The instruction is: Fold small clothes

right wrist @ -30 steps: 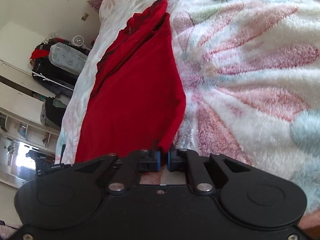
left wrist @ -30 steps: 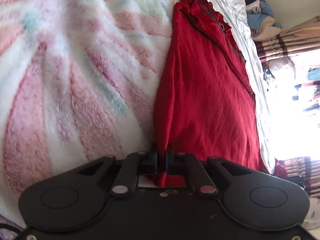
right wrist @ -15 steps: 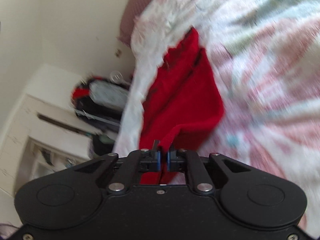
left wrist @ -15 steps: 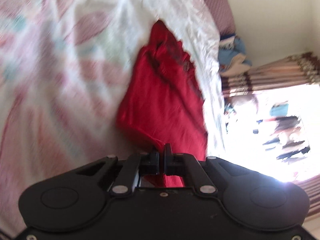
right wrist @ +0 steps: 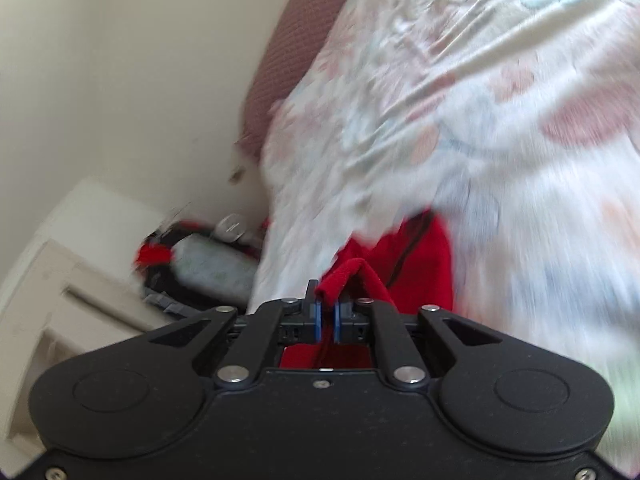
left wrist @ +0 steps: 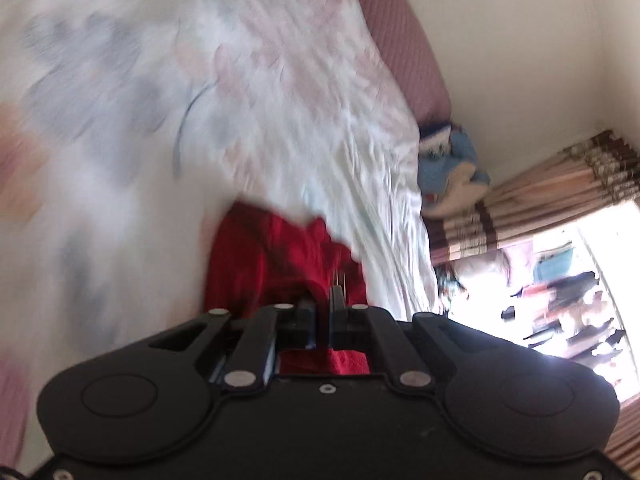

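Left gripper (left wrist: pixel 325 300): The jaws have just been opening by a small amount. A narrow gap is seen between the black fingers, and red cloth runs through that gap and shows again in the opening behind them. Whether the pads press on the cloth cannot be told from the blurred view.

Right gripper (right wrist: pixel 327 312): The blue-padded fingers (right wrist: pixel 318 320) are drawn close together and are clamped on a rolled edge of the red cloth. The pinched edge stands up just above the fingertips, and more red cloth is seen behind them.

Red garment (left wrist: pixel 276 256): It is bunched up on the bed, directly ahead of both grippers. In the left wrist view it is seen as a crumpled mass with one corner led into the left gripper. In the right wrist view (right wrist: pixel 416 264) a dark seam line is visible on it.

Bedspread (left wrist: pixel 224 92): A pale sheet with a faded floral print is spread under the garment. It is wrinkled and heavily blurred.

Pillow (left wrist: pixel 404 40): A dusty pink pillow is placed at the head of the bed, against the cream wall.

Soft toy (left wrist: pixel 452 168): A blue and white item is lodged beside the bed, below the pillow.

Curtain (left wrist: pixel 540 204): Striped beige and brown fabric is gathered next to a bright window.

Cabinet (right wrist: pixel 60 264): A cream unit is seen beside the bed, with dark bags (right wrist: pixel 200 268) piled on it.
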Motion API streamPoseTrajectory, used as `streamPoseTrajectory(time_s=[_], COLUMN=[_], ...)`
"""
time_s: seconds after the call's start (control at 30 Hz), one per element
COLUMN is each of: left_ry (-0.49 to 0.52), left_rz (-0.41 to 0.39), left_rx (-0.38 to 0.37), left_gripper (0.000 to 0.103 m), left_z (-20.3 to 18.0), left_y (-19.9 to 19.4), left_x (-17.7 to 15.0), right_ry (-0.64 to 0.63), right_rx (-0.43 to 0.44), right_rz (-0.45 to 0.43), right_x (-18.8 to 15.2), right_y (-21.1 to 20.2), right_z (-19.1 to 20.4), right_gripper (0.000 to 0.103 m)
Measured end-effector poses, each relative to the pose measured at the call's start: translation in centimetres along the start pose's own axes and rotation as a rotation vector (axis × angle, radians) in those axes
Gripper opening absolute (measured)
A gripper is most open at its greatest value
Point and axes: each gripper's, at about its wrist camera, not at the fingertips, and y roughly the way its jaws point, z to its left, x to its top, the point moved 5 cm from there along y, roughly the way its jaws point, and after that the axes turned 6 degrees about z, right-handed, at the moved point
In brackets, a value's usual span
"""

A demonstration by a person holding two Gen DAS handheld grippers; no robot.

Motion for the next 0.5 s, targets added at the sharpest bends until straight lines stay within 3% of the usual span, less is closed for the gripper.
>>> streamPoseTrajectory(time_s=[0.03,0.1,0.13,0.2,0.33,0.5], left_ry=[0.007,-0.044,-0.045,-0.015,0.02,-0.038], left_rz=[0.005,0.009,0.004,0.007,0.07,0.107], left_rx=[0.039,0.133,0.132,0.099,0.135,0.177], left_gripper=[0.044,0.044,0.044,0.044,0.046,0.046], left_z=[0.5,2.2,2.6,2.9,3.3,4.4], left_y=[1.4,3.1,3.3,2.9,0.7,-3.0], left_x=[0.8,1.5,1.2,-0.4,-4.7,-11.4], right_ry=[0.003,0.052,0.08,0.111,0.075,0.057], right_rx=[-0.057,-0.178,-0.178,-0.105,-0.042,0.0], right_rz=[-0.021,-0.077,-0.09,-0.071,0.013,0.145], right_x=[0.6,1.1,0.9,-0.1,-3.5,-10.3], right_y=[1.3,2.7,2.9,2.4,0.0,-4.2], right_z=[-0.4,-1.8,-2.4,-3.1,-2.2,-0.6], right_gripper=[0.009,0.028,0.035,0.035,0.04,0.052])
